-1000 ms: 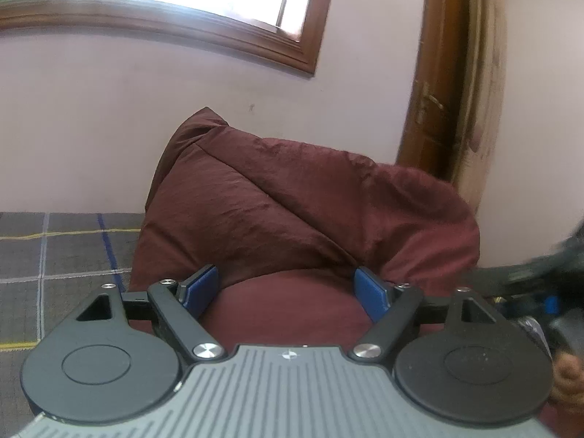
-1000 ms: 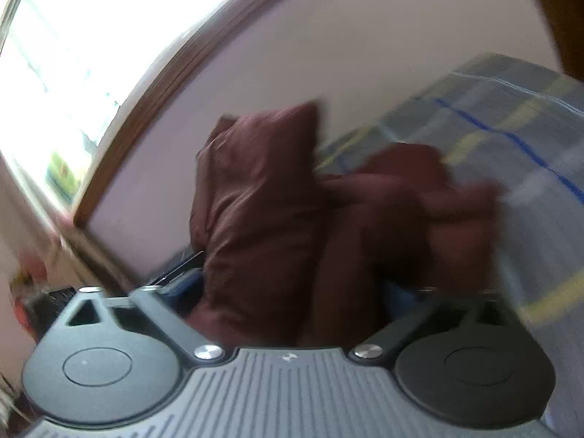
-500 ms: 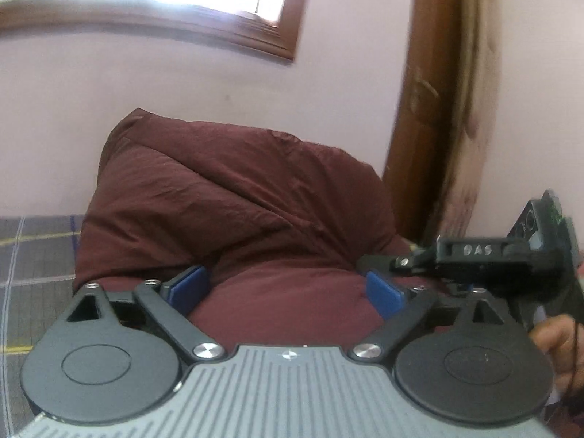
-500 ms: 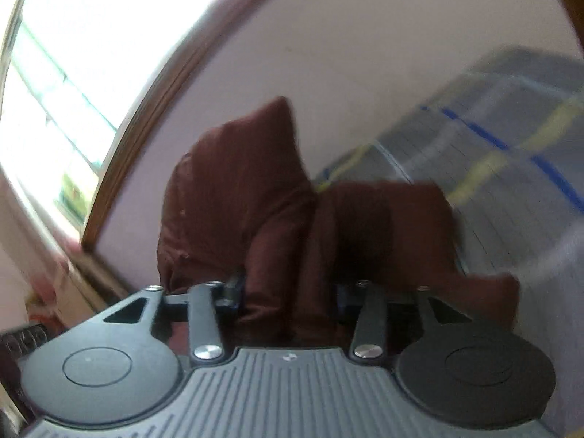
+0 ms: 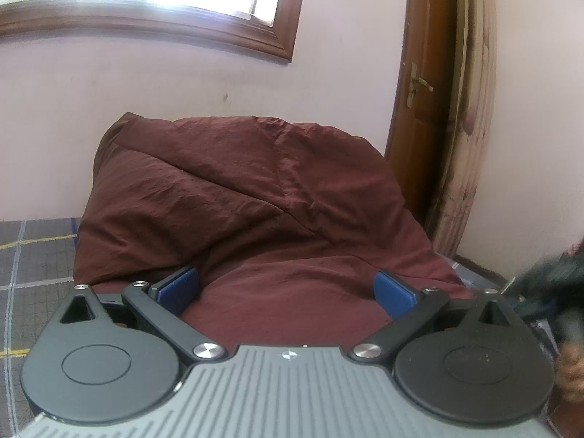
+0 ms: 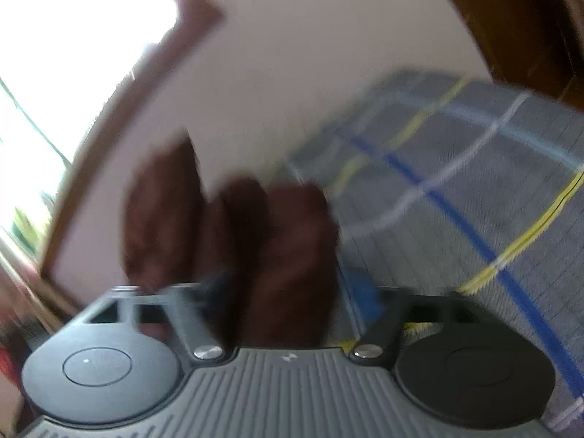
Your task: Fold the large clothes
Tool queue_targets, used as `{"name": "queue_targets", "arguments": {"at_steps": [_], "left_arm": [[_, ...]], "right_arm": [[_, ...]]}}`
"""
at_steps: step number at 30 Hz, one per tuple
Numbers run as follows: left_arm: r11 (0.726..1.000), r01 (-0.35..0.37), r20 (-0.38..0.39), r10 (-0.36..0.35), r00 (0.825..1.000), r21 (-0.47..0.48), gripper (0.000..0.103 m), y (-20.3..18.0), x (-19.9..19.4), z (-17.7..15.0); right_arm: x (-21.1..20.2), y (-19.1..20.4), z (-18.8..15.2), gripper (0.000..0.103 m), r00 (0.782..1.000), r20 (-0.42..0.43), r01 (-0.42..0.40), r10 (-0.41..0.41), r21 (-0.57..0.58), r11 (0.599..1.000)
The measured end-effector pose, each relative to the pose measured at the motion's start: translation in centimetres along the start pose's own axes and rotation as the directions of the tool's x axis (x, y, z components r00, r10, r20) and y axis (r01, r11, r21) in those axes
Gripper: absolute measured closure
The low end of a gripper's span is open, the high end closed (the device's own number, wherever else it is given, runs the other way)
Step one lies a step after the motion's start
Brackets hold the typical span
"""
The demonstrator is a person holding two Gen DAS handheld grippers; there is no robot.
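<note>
A large maroon garment (image 5: 248, 211) is bunched up in a tall heap in front of my left gripper (image 5: 286, 286). The left jaws stand wide open, with cloth bulging between the blue pads (image 5: 179, 286) but not clamped. In the blurred right wrist view the same maroon cloth (image 6: 255, 248) hangs in folds between the fingers of my right gripper (image 6: 292, 292). The right jaws look spread apart around the cloth. The right gripper also shows as a dark blur at the right edge of the left wrist view (image 5: 547, 284).
The garment lies on a grey plaid bedsheet (image 6: 474, 200) with blue, yellow and white lines, also seen at the left (image 5: 33, 255). A pink wall with a wood-framed window (image 5: 182, 11) is behind. A wooden door (image 5: 423, 109) stands at the right.
My right gripper was closed on the cloth half a second ago and its jaws have since spread apart; it is moving fast. The left view swung right, and the garment heap now sits more central.
</note>
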State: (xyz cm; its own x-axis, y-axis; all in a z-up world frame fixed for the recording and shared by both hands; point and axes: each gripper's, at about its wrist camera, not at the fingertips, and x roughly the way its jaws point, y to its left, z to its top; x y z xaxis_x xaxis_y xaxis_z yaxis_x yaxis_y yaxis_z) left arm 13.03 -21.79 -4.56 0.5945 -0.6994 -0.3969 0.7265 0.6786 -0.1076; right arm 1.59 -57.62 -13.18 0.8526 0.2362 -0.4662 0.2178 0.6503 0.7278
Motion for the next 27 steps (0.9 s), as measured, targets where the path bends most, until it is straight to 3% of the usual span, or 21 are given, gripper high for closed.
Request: {"name": "queue_targets", "arguments": {"at_steps": [3,6,9,13,15,18,20,23,25,27], "left_arm": [[1.0,0.008,0.001,-0.008,1.0,-0.01,0.002,0.5,-0.3,0.1],[0.999,0.015,0.005,-0.014,1.0,-0.039,0.002,1.6,-0.8,0.1],[0.995,0.02,0.023,-0.017,1.0,-0.101,0.002,3.2,-1.2,0.5],[0.993,0.029,0.019,-0.027,0.999,-0.119,0.002,4.2,-1.1,0.8],[0.996,0.016,0.013,-0.015,1.0,-0.091,0.002,3.7,-0.9,0.8],[0.998,0.019,0.001,-0.019,1.0,-0.068,0.002,3.3,-0.6,0.7],[0.999,0.014,-0.003,-0.014,1.0,-0.043,0.002,3.1,-0.4,0.7],[1.0,0.013,-0.004,-0.013,1.0,-0.018,0.002,2.5,-0.3,0.5],[1.0,0.011,-0.002,-0.011,1.0,0.0,0.002,2.1,-0.2,0.3],[1.0,0.003,0.002,-0.003,1.0,0.02,0.002,1.6,-0.1,0.2]], "right_arm": [[3.6,0.1,-0.1,0.056,0.997,-0.052,-0.051,0.05,-0.013,0.999],[5.9,3.1,1.6,0.08,0.991,-0.044,-0.127,0.123,-0.114,0.985],[7.8,6.6,3.5,0.082,0.982,-0.044,-0.186,0.181,-0.27,0.945],[14.1,2.6,5.0,0.083,0.988,-0.116,-0.12,0.101,-0.167,0.979],[16.3,-0.3,4.2,0.083,0.971,-0.168,-0.174,0.168,-0.022,0.985],[16.4,-1.9,4.2,0.082,0.962,-0.148,-0.222,0.23,0.064,0.973],[16.0,-2.8,4.8,0.075,0.955,-0.142,-0.243,0.259,0.117,0.963],[13.0,-1.9,7.5,0.055,0.98,-0.066,-0.18,0.186,0.091,0.979],[10.2,-0.1,9.7,0.017,0.991,0.04,-0.13,0.128,0.041,0.991],[8.0,2.9,11.7,0.01,0.986,0.084,-0.141,0.145,-0.054,0.989]]}}
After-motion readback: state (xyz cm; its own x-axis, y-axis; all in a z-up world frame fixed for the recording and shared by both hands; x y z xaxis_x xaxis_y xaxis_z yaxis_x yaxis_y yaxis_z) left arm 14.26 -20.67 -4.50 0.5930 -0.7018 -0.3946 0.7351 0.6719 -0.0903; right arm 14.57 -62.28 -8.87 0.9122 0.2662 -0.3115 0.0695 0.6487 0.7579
